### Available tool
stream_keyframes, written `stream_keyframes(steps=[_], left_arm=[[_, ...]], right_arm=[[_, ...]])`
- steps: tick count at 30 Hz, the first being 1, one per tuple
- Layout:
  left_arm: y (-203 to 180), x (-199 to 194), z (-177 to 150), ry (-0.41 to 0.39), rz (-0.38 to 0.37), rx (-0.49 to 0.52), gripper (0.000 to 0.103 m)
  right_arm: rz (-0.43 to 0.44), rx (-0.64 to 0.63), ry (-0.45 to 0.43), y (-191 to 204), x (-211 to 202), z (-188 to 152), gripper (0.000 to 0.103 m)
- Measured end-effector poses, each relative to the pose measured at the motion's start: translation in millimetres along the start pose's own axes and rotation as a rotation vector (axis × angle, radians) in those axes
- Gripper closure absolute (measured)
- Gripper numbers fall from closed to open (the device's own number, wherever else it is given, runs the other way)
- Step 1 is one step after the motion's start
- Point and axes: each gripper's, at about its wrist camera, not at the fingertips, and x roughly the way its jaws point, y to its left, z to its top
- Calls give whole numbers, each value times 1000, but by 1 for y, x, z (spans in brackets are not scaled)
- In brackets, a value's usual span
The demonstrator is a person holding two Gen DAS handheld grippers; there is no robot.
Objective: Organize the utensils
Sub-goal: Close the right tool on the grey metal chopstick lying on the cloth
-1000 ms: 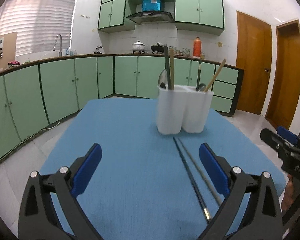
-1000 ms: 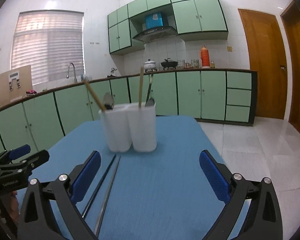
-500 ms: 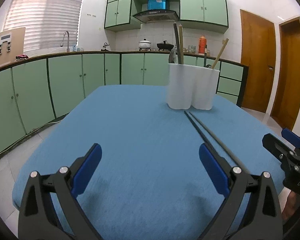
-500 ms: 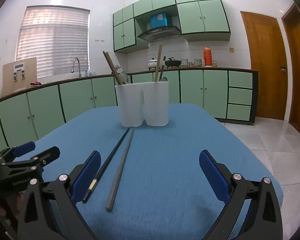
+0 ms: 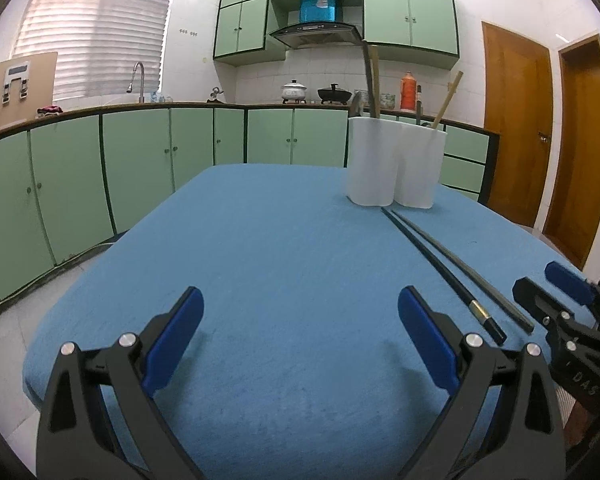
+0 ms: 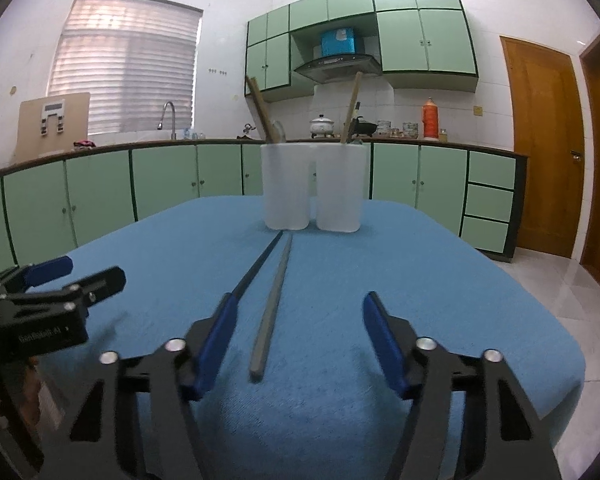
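A black chopstick (image 6: 256, 266) and a grey chopstick (image 6: 276, 300) lie side by side on the blue table (image 6: 420, 280), pointing at a white two-compartment holder (image 6: 312, 188) with several utensils standing in it. My right gripper (image 6: 300, 308) hangs low over the table with its jaws closing. The grey chopstick's near end lies between them, untouched by the pads; the black one runs behind the left finger. My left gripper (image 5: 300, 308) is open and empty, left of the chopsticks (image 5: 432, 264). The holder (image 5: 396, 168) stands far ahead of it, and the right gripper (image 5: 556, 292) is at its right.
Green kitchen cabinets (image 5: 140, 160) run along the back and left. Wooden doors (image 6: 540, 148) and tiled floor lie to the right. The table's near edge (image 5: 140, 400) is just under my left gripper.
Both grippers have sunk toward the table, so the holder sits higher in both views. The right gripper's jaws have narrowed around the grey chopstick's near end. The left stays open.
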Motion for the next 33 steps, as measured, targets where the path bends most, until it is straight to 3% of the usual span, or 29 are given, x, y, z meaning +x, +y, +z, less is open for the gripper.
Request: stream_keyframes(steps=[5, 11, 23, 33], left_arm=[[4, -1, -1, -1, 2, -11, 8], [4, 0, -2, 1, -4, -13, 8], [1, 1, -2, 7, -9, -14, 8], [-4, -2, -2, 3, -18, -9, 8]], right_arm=[[8, -9, 17, 5, 3, -8, 63], [11, -10, 34, 9, 6, -15, 76], [-9, -26, 0, 21, -1, -24, 95], [-24, -36, -16, 20, -7, -23, 96]])
